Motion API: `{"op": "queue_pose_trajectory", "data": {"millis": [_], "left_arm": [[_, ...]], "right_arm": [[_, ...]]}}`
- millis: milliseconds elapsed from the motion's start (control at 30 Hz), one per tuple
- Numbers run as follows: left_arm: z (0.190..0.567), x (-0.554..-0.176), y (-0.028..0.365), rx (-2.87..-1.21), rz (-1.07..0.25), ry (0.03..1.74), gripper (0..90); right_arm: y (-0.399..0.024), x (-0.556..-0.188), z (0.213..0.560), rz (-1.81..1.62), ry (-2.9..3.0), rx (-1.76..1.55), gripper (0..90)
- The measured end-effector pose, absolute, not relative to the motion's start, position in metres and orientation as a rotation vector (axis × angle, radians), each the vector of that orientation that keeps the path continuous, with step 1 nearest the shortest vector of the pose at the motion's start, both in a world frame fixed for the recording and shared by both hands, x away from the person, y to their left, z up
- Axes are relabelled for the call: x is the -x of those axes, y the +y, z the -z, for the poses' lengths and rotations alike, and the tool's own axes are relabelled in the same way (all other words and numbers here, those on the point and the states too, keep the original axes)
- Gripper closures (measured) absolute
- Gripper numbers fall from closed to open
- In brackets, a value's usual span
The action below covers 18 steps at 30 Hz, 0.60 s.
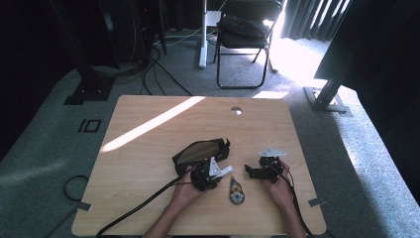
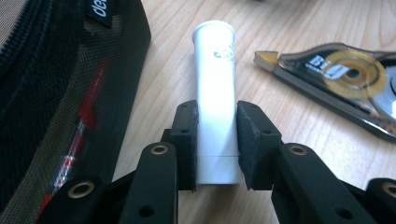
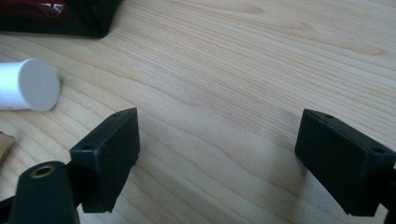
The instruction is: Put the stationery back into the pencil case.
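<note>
We have the white tube (image 2: 215, 102) clamped between the left gripper (image 2: 215, 140) pads, its far end jutting beyond them, beside the mesh pouch (image 2: 56, 93). Our right gripper (image 3: 219, 154) stands wide open, empty. Next, probably, we carry the tube into the pouch's opening.

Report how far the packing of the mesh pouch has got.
Done: a red pen already lies inside the black mesh pouch. In hand: the left gripper is shut on the white tube, low over the table beside the pouch. Left: the tube is not yet inside, and the correction tape lies untouched while the right gripper stands open.
</note>
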<state>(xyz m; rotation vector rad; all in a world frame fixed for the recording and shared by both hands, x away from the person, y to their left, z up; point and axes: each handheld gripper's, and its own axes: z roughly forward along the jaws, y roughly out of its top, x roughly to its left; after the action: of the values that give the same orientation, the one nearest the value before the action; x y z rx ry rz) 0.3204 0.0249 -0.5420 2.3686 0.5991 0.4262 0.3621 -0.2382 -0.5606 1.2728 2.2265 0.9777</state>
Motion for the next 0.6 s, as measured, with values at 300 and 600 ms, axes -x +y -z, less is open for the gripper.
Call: {"op": "queue_pose_trajectory", "data": {"millis": [300, 600], "left_arm": [[0.542, -0.307, 0.038, -2.386, -0.376, 0.571, 69.6], [0.545, -0.315, 0.037, -2.358, -0.344, 0.593, 62.5]], "right_arm": [[-0.238, -0.362, 0.561, -0.977, 2.226, -1.273, 13.7], [-0.238, -0.362, 0.561, -0.978, 2.226, -1.273, 13.7]]}}
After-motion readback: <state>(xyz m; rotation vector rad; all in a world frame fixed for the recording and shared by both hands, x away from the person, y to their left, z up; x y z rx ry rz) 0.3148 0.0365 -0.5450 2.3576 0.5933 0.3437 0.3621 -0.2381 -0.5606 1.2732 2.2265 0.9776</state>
